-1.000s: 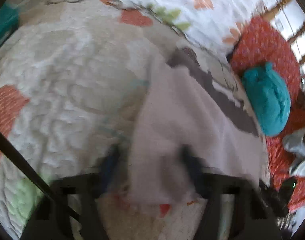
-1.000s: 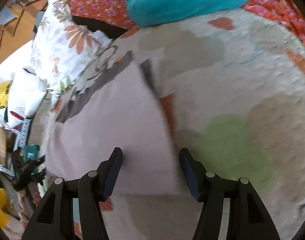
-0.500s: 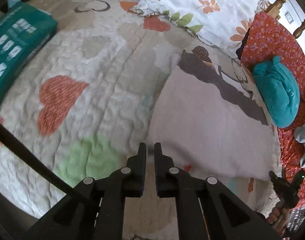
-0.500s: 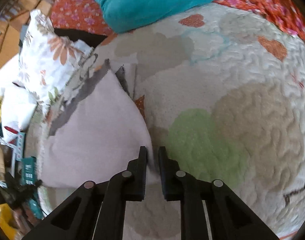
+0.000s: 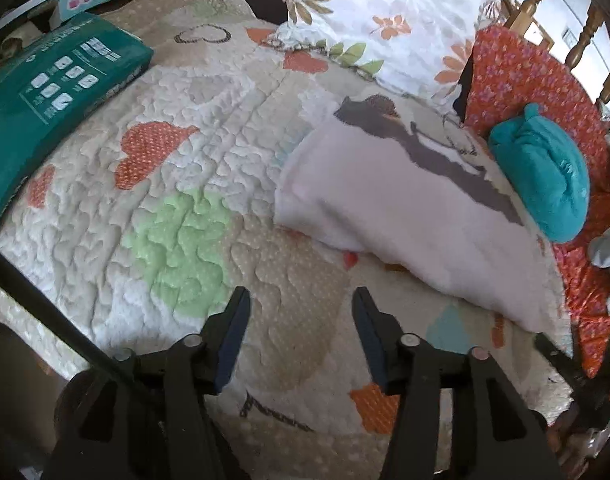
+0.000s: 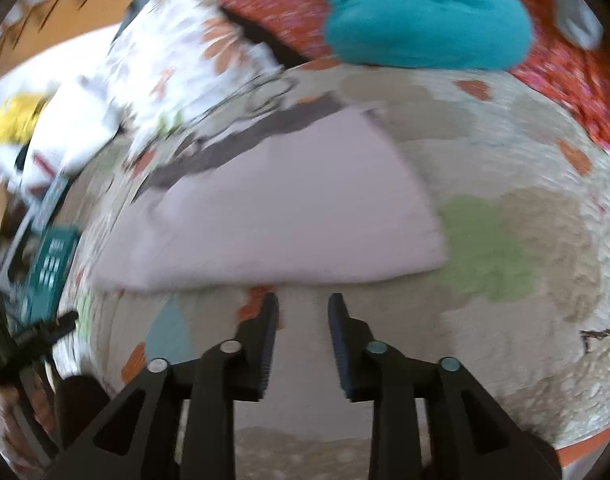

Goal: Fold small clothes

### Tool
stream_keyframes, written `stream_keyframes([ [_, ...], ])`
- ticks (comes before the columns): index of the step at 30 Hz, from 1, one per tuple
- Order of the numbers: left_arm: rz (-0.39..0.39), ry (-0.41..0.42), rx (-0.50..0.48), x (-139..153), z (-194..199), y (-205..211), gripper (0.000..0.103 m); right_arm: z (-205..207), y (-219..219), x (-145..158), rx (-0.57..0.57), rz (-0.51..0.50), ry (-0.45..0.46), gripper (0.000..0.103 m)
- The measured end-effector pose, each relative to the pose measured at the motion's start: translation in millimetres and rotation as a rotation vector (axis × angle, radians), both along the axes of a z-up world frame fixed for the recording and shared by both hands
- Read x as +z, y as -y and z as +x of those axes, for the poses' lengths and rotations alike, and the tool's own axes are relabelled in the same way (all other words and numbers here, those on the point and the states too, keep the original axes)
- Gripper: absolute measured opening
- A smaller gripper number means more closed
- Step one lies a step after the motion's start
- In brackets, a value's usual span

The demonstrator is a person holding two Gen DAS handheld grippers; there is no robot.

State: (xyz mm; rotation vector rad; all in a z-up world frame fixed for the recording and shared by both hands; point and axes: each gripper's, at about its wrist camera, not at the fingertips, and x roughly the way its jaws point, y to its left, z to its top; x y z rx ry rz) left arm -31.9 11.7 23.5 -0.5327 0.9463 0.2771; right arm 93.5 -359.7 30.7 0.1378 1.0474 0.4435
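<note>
Two grippers hang over a quilted bedspread (image 5: 193,184) patterned with hearts, and neither has anything between its fingers; the left gripper (image 5: 301,312) has its jaws standing fairly wide, having just been opening, with only bare quilt in the gap; the right gripper (image 6: 303,316) shows a narrower gap, also just opened, again with nothing in it. One pale pink folded garment (image 5: 405,224) with a dark grey band along its far edge lies flat on the quilt, at about one o'clock from the left gripper and well clear of its tips; in the blurred right wrist view it lies at twelve o'clock, just beyond the fingertips; a teal bundle (image 5: 545,172) rests past it on red floral cloth (image 5: 521,80); a green box (image 5: 53,92) sits at ten o'clock in the left view.
</note>
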Motion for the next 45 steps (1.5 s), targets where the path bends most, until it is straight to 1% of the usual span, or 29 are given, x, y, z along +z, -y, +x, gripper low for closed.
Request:
stream_keyframes([
  [1, -0.002, 0.012, 0.013, 5.4, -6.2, -1.7, 0.061, -1.9, -7.4, -1.1, 0.017, -0.012, 0.001, 0.037],
  [4, -0.009, 0.042, 0.052, 19.7, -21.5, -12.7, 0.065, -3.8, -33.5, -5.2, 0.075, -0.048, -0.006, 0.037],
  [7, -0.023, 0.066, 0.105, 33.7, -36.0, -34.4, 0.066, -1.1, -61.7, -4.4, 0.131, -0.074, -0.005, 0.037],
  [9, -0.019, 0.072, 0.138, 42.5, -46.8, -51.7, 0.066, 2.2, -83.5, 0.5, 0.165, -0.085, 0.002, 0.038],
  [11, -0.007, 0.075, 0.166, 49.9, -55.1, -65.4, 0.066, 4.2, -110.6, 5.2, 0.213, -0.097, 0.016, 0.041],
  [12, 0.004, 0.078, 0.181, 54.7, -60.9, -74.0, 0.066, 4.6, -128.8, 7.3, 0.245, -0.105, 0.028, 0.044],
  [14, 0.045, 0.068, 0.2, 61.4, -67.4, -85.6, 0.066, 4.5, -158.8, 9.1, 0.299, -0.118, 0.043, 0.046],
  [16, 0.114, 0.054, 0.227, 67.4, -74.5, -97.4, 0.066, 3.0, -189.9, 9.0, 0.356, -0.13, 0.058, 0.046],
  [18, 0.181, 0.036, 0.262, 71.0, -82.7, -108.7, 0.068, -0.8, -226.0, 7.4, 0.42, -0.156, 0.087, 0.049],
  [20, 0.203, 0.022, 0.283, 67.5, -89.5, -121.2, 0.07, -6.8, -255.4, 4.7, 0.476, -0.187, 0.12, 0.052],
  [23, 0.18, 0.009, 0.296, 60.8, -97.3, -138.1, 0.07, -19.4, -296.0, -2.7, 0.553, -0.264, 0.19, 0.054],
  [26, 0.161, -0.003, 0.289, 54.8, -100.4, -147.0, 0.07, -34.3, -330.3, -17.2, 0.612, -0.402, 0.29, 0.055],
  [28, 0.149, -0.011, 0.276, 51.0, -99.4, -148.0, 0.07, -40.3, -347.2, -28.1, 0.627, -0.495, 0.353, 0.055],
  [32, 0.155, -0.015, 0.255, 49.6, -96.6, -147.9, 0.07, -38.9, -369.8, -41.0, 0.61, -0.583, 0.414, 0.054],
  [34, 0.146, -0.006, 0.251, 50.6, -96.2, -147.7, 0.07, -35.5, -378.1, -43.1, 0.588, -0.607, 0.441, 0.049],
  [36, 0.135, 0.003, 0.251, 51.8, -96.7, -146.9, 0.07, -28.5, -384.1, -48.5, 0.566, -0.63, 0.423, 0.022],
  [38, 0.134, 0.016, 0.254, 55.1, -98.1, -143.6, 0.07, -23.5, -384.1, -49.0, 0.541, -0.62, 0.4, 0.015],
  [41, 0.145, 0.027, 0.258, 61.0, -97.8, -135.2, 0.07, -14.1, -376.1, -40.8, 0.514, -0.547, 0.349, 0.012],
  [44, 0.137, 0.041, 0.248, 67.9, -94.5, -122.3, 0.07, -1.9, -358.8, -21.8, 0.471, -0.431, 0.296, 0.011],
  [45, 0.139, 0.043, 0.239, 71.8, -91.9, -114.2, 0.07, 5.3, -347.2, -11.7, 0.443, -0.375, 0.274, 0.011],
])
